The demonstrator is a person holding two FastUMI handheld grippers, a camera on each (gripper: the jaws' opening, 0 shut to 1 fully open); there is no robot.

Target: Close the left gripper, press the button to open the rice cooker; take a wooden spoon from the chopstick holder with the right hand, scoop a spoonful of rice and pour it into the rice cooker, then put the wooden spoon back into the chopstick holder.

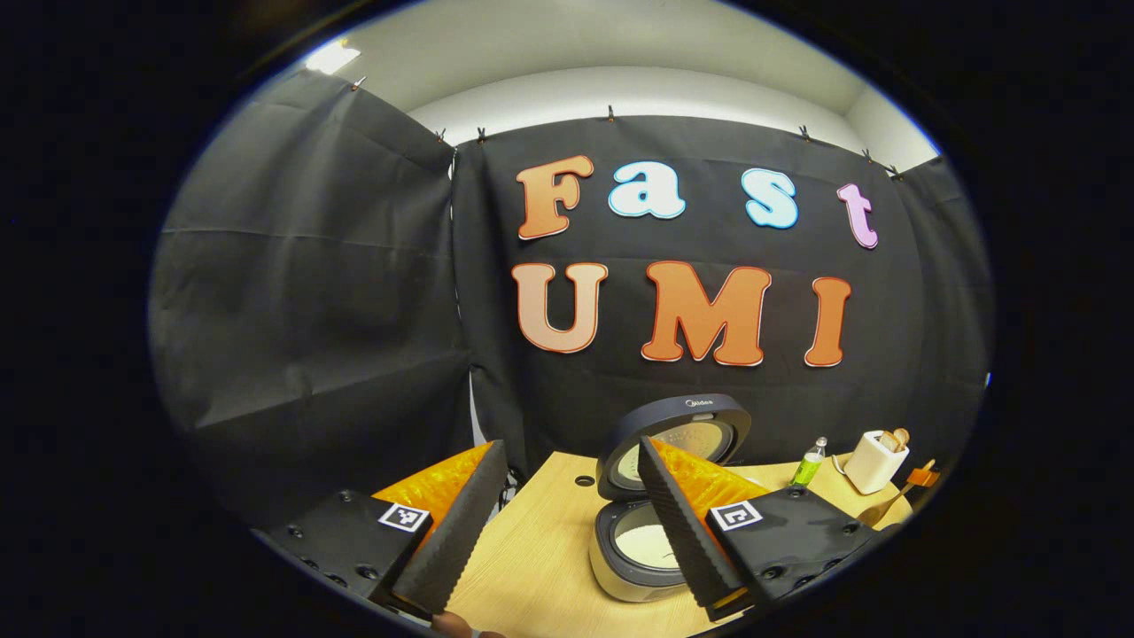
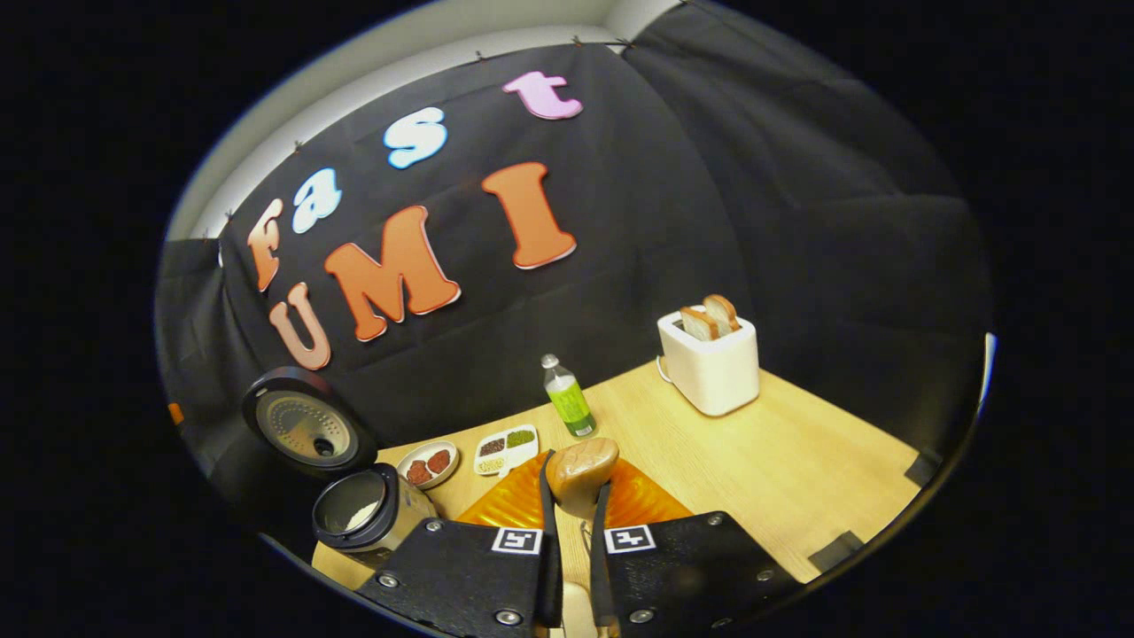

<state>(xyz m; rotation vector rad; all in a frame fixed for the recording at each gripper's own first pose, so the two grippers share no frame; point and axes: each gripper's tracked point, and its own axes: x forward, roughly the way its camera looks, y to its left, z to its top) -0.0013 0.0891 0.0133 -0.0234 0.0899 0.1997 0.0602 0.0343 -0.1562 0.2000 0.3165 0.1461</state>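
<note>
Bright overhead light, sharp focus, strong fisheye bending at edges.

You're in a staged recording booth, not a real kitchen: black cloth [image 1: 310,292] pinned up with clips walls off a pale wood table [image 2: 797,461]. On it you've got kitchen props, a rice cooker [image 1: 660,509] with its lid up, a toaster [image 2: 711,359] holding bread, a green bottle [image 2: 567,397] and small dishes [image 2: 467,456] of grains.
</note>
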